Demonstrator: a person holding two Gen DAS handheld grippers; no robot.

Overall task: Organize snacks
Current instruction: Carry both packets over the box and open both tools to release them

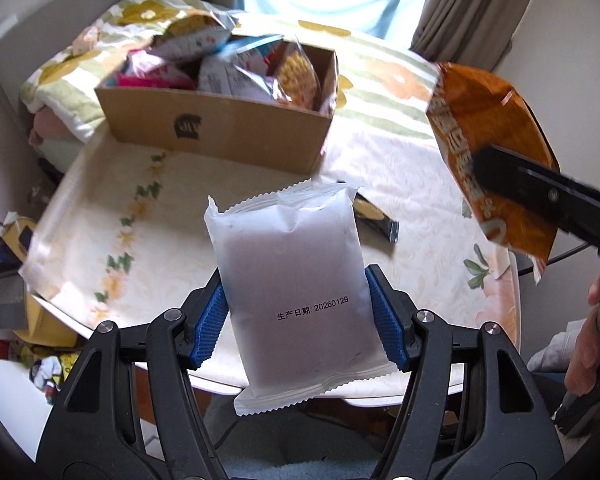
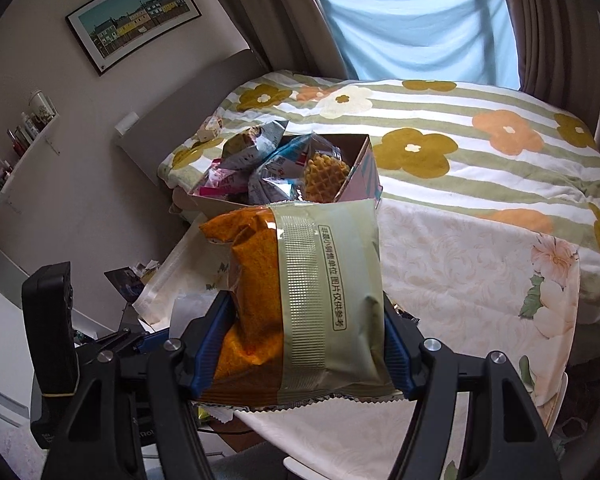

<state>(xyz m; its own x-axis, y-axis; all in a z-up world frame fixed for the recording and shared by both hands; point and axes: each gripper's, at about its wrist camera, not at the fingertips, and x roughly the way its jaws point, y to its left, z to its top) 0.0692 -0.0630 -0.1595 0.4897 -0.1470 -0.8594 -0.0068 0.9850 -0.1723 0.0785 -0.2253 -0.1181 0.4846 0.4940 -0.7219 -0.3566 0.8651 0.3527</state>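
My left gripper [image 1: 298, 320] is shut on a white snack packet [image 1: 292, 280] with a printed date, held above the near edge of the table [image 1: 140, 208]. My right gripper [image 2: 300, 344] is shut on an orange and pale green snack bag [image 2: 300, 300], held above the table; the bag also shows at the right of the left wrist view [image 1: 496, 152]. A cardboard box [image 1: 220, 124] at the table's far side holds several snack packets, among them a waffle pack [image 2: 326, 176]. A dark snack bar [image 1: 374, 214] lies on the table, partly hidden behind the white packet.
The table carries a cream floral cloth [image 2: 460, 264]. Behind it is a bed with a flowered striped blanket [image 2: 460, 136]. Clutter lies on the floor at the left [image 1: 28, 320]. A wall shelf with bottles [image 2: 16, 160] and a picture [image 2: 136, 16] are at the left.
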